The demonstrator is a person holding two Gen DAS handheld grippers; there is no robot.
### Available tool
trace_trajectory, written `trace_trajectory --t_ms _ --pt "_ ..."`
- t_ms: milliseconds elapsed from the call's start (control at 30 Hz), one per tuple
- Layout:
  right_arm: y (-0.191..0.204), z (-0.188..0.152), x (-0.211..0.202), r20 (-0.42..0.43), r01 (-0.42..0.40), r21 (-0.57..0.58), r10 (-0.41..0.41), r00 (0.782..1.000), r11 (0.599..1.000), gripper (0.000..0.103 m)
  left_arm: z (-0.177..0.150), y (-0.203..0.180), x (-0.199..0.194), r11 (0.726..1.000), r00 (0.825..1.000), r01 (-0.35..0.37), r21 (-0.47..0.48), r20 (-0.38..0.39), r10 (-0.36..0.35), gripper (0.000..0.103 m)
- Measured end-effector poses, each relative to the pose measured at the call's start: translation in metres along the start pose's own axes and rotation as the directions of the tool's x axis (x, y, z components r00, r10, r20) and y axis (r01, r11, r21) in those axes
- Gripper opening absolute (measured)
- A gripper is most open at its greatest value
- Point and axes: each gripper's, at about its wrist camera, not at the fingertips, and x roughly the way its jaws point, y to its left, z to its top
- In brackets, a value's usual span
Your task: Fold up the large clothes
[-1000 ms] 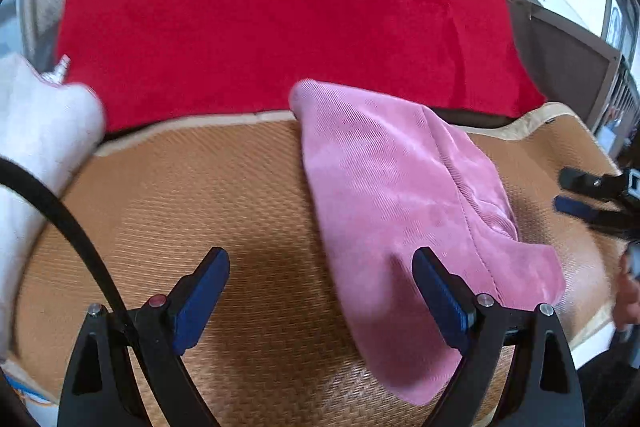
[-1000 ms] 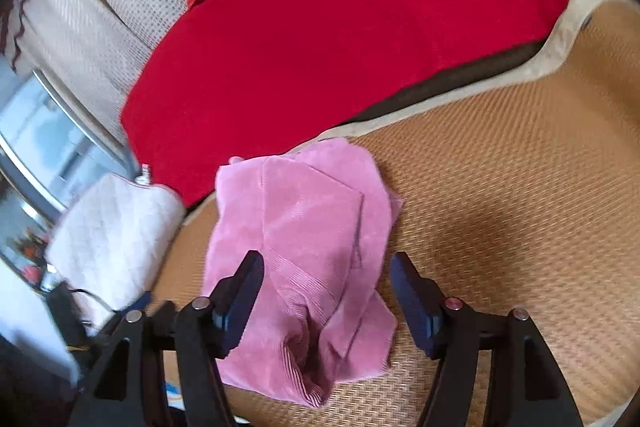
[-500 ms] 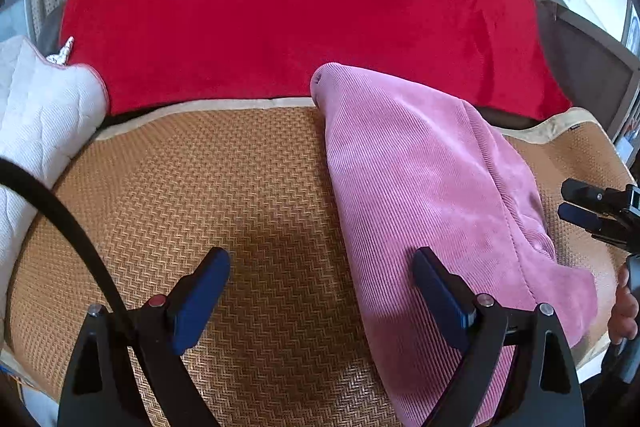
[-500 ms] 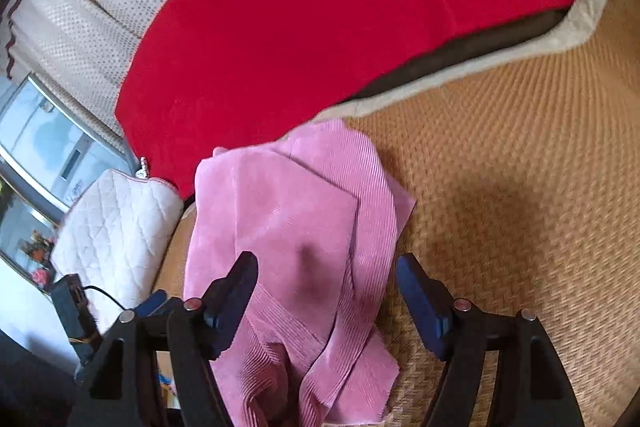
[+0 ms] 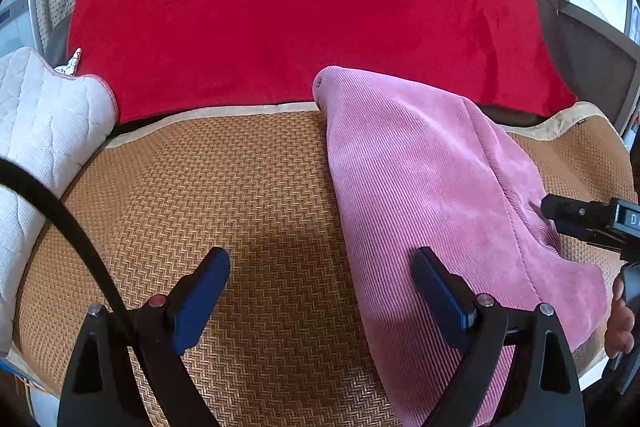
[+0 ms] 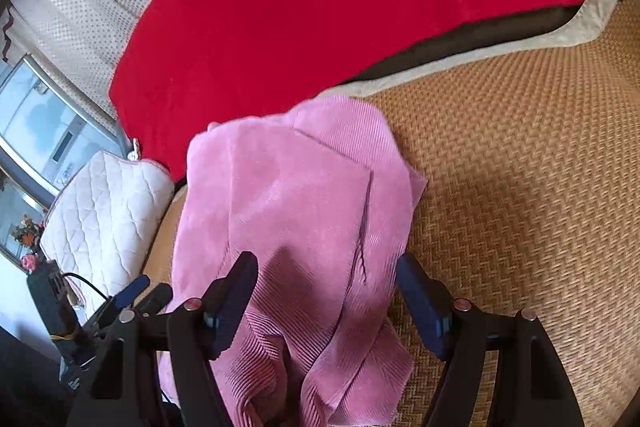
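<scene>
Your left gripper (image 5: 320, 291) hangs wide open over the bare woven mat (image 5: 224, 195) with nothing between its blue pads; the pink corduroy garment (image 5: 432, 187) lies just beside its right finger, at about 2 o'clock in that view, running from the mat's far edge back toward you. Your right gripper (image 6: 324, 299) is also open, its jaws having just been opening a little. It sits low over the near end of the same garment (image 6: 296, 211), with folds of cloth between the pads, though neither pad visibly presses on them. In the left wrist view the right gripper's dark fingers (image 5: 576, 219) come in at 3 o'clock, reaching to the garment's right edge, with your hand (image 5: 620, 323) below them at 4 o'clock.

Around the work: a red cover (image 5: 304, 11) drapes the backrest from 10 to 2 o'clock, overhanging the mat's pale border. A white quilted cushion (image 5: 44, 123) sits at 9 o'clock at the mat's left end, well apart from the garment. A black cable (image 5: 68, 227) curves across your left view from 9 to 7 o'clock, in front of the cushion and mat. In the right wrist view, the left gripper's blue tip (image 6: 132, 291) shows at 8 o'clock near the garment's left edge.
</scene>
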Motion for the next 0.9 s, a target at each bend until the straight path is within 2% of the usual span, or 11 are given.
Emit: trace_trajectory --t_ms 367,467,533,633,733,900 --pt "-0.006 0.005 0.005 0.006 -0.021 0.023 0.02 1.0 1.0 0.076 0.0 0.0 0.001 1.0 1.0 0.017 -0.01 -0.006 -0.017 0.093" --pt "-0.008 0.005 0.007 0.002 -0.038 0.034 0.038 0.999 0.999 0.076 0.002 0.003 0.003 0.997 0.997 0.069 -0.032 -0.02 -0.07 0.093" --pt "-0.01 0.006 0.008 0.0 -0.058 0.039 0.058 0.998 0.998 0.076 0.002 0.007 0.005 0.989 0.989 0.139 -0.055 -0.035 -0.142 0.093" --pt "-0.015 0.006 0.014 -0.02 -0.089 0.063 0.09 0.996 0.994 0.076 0.0 0.007 0.016 0.959 0.96 0.262 -0.105 -0.071 -0.27 0.093" --pt "-0.02 0.005 0.02 -0.032 -0.12 0.088 0.123 0.992 0.989 0.077 -0.001 0.011 0.027 0.922 0.927 0.345 -0.174 -0.092 -0.364 0.093" --pt "-0.027 0.003 0.028 -0.032 -0.176 0.13 0.182 0.983 0.976 0.078 -0.008 0.015 0.047 0.833 0.856 0.456 -0.314 -0.101 -0.507 0.093"
